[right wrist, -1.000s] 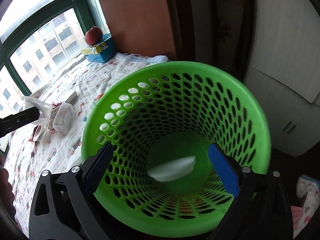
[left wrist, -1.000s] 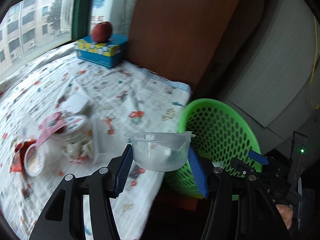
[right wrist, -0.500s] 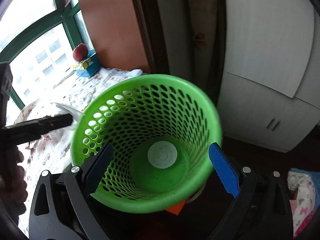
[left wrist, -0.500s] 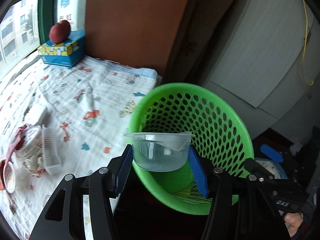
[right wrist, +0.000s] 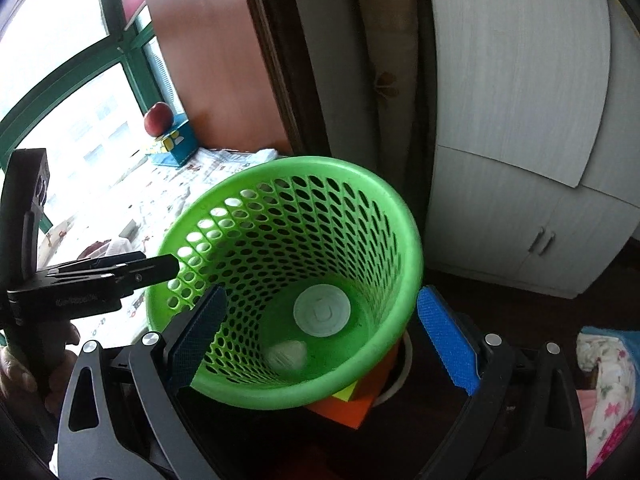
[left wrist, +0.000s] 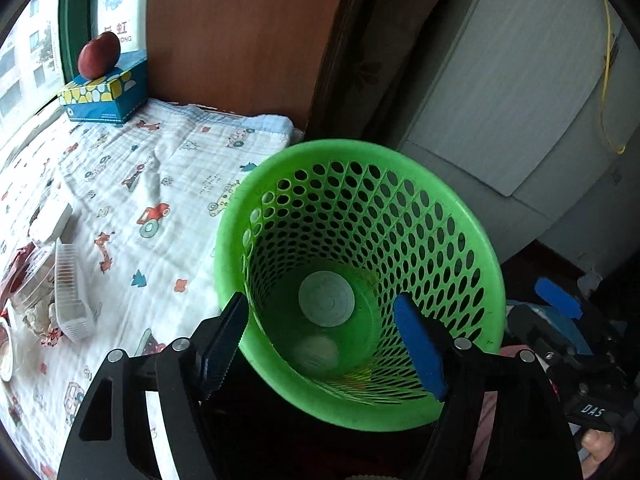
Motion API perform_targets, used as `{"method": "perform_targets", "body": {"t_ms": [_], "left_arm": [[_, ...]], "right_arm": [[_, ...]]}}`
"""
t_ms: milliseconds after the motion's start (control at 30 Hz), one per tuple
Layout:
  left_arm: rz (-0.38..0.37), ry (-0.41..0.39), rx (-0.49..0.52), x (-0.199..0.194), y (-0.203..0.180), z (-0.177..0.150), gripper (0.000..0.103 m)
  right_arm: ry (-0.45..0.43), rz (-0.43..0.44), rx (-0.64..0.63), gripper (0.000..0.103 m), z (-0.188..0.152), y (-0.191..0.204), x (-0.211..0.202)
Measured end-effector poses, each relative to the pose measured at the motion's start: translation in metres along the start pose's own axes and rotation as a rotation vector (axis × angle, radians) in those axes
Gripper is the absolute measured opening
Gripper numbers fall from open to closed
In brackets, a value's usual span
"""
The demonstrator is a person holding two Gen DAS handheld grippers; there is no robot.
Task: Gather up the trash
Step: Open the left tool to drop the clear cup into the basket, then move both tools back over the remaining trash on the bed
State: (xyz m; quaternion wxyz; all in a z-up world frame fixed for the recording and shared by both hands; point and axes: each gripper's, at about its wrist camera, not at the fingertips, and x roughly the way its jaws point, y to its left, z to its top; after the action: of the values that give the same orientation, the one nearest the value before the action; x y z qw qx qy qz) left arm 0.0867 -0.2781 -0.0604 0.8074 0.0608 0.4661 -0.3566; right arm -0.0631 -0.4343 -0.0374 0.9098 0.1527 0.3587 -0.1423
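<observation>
Green perforated basket (left wrist: pixel 460 216) at frame centre; white cartoon-print cloth (left wrist: pixel 132 184) left; red fruit, possibly apple (left wrist: pixel 98 55), upper left.

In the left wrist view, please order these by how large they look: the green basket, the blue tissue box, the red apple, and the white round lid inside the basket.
1. green basket
2. blue tissue box
3. white round lid and red apple: they look alike; the apple is farther away, so unsure.

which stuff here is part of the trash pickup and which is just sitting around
Job:
- green basket
- clear cup and white lid lying in it
- wrappers and containers on the bedspread
- left gripper, open

Lying about:
- apple
- tissue box
- white cupboard
</observation>
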Motion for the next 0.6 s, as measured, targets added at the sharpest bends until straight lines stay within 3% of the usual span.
{"method": "perform_targets", "body": {"t_ms": [333,600], "left_arm": [[0.100,-0.096,-0.083,-0.051,0.043,-0.012,0.072],[0.196,-0.154,-0.194,-0.093,0.105,-0.030,0.072]], "right_arm": [[0.000,0.073,-0.065,0.095,0.008,0.046,0.003],[0.011,0.163,-0.148,0.095,0.016,0.100,0.015]]}}
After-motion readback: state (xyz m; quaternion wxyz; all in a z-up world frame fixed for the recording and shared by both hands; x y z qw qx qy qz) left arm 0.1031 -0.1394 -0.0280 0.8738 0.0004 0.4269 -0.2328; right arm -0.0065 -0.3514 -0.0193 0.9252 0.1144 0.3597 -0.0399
